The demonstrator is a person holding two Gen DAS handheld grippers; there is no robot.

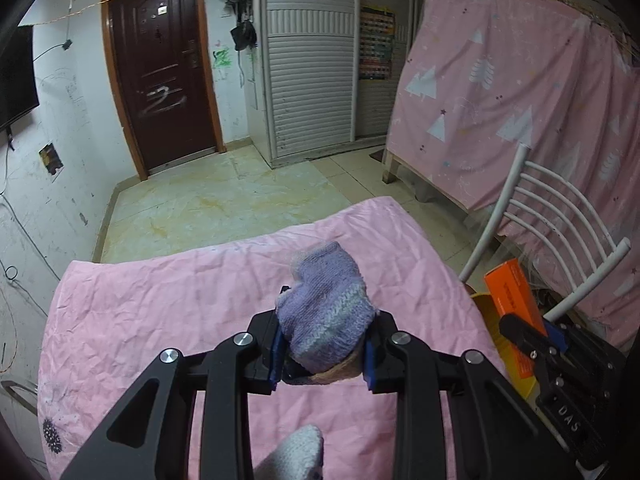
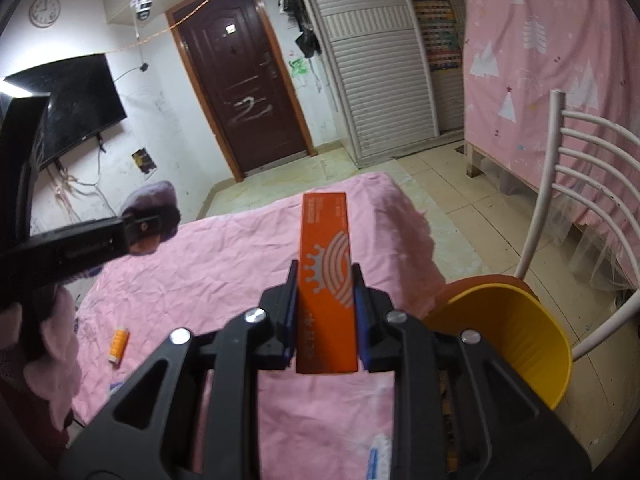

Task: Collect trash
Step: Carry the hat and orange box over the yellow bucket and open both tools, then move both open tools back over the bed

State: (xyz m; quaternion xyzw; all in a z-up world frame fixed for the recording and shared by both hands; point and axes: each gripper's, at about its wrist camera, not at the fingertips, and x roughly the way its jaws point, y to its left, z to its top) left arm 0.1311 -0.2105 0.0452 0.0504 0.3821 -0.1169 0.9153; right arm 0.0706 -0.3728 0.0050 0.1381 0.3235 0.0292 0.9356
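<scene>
In the left wrist view the left claw [image 1: 326,354] pinches a purple knitted sock [image 1: 326,312] above the pink-covered tabletop [image 1: 160,300], while in the right wrist view the right claw [image 2: 326,316] clamps a flat orange box [image 2: 326,280] beside a yellow bin [image 2: 516,332], an orange thread spool [image 2: 118,345] lying on the cloth.

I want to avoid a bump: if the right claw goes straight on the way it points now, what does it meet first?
Probably the pink sheet on the table: the right claw, shut on the orange box, points down over it. Depth is unclear; the yellow bin sits off to the right.
</scene>
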